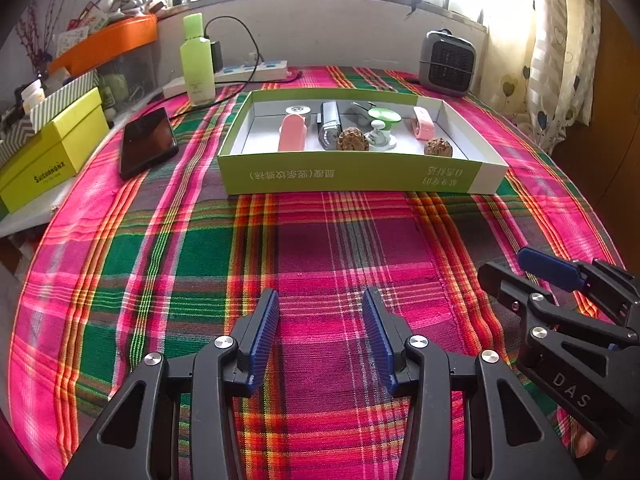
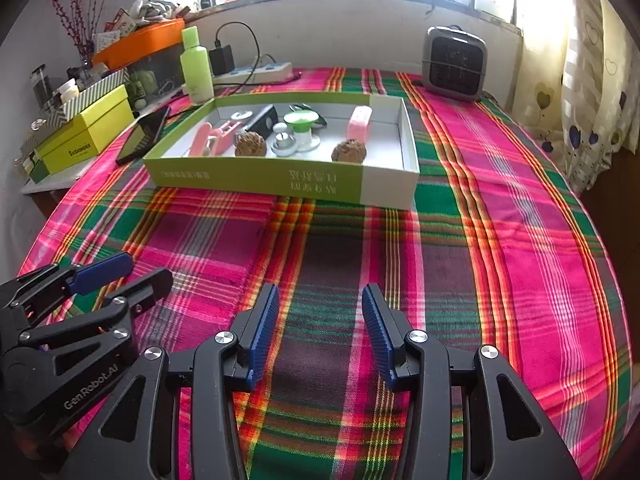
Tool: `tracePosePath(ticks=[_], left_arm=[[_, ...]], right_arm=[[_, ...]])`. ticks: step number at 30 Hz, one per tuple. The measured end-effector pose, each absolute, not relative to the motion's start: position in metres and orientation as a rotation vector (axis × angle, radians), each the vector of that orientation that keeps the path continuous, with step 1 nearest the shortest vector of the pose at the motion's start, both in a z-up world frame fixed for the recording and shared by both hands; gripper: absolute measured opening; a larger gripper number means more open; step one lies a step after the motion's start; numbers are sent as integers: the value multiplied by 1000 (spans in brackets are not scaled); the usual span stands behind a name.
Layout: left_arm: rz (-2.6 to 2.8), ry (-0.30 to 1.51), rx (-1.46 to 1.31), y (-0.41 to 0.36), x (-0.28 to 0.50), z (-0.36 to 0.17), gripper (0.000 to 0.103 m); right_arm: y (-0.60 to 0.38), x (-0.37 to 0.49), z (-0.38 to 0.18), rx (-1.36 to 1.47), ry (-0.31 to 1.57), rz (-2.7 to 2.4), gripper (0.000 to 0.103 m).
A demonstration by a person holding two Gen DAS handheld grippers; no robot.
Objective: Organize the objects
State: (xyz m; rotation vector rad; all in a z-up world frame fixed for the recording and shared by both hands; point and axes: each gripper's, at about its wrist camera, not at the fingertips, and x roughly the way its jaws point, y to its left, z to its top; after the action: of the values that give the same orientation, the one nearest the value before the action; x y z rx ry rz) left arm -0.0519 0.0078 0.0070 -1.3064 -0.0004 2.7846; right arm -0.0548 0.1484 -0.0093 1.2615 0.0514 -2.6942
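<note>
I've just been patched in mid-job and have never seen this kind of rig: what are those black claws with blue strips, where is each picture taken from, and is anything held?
There is no robot arm: a person holds one two-finger gripper in each hand, and each carries a fisheye camera looking forward along its fingers. One picture comes from the left gripper, the other from the right gripper; each also catches its partner at the edge. The blue strips are the grip pads. Both grippers are open and hold nothing, over a plaid tablecloth. Ahead sits a shallow green-and-white box with small items inside, including two walnuts and a green-topped suction hook. Left of it lies a black phone.
</note>
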Motion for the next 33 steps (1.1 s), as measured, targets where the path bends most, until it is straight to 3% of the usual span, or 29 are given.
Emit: tracePosePath(ticks=[12, 20, 24, 33], left_arm=[[2801, 12, -1331, 11, -55, 5, 54], [2805, 6, -1334, 14, -58, 4, 56], [2799, 10, -1333, 15, -58, 4, 60], [2794, 21, -1334, 17, -57, 4, 64]], right_arm=[[155, -54, -12, 1296, 32, -2707, 45], [154, -52, -13, 1306, 76, -2723, 45], [157, -53, -14, 1323, 66, -2741, 56], [157, -53, -13, 1325, 69, -2737, 59]])
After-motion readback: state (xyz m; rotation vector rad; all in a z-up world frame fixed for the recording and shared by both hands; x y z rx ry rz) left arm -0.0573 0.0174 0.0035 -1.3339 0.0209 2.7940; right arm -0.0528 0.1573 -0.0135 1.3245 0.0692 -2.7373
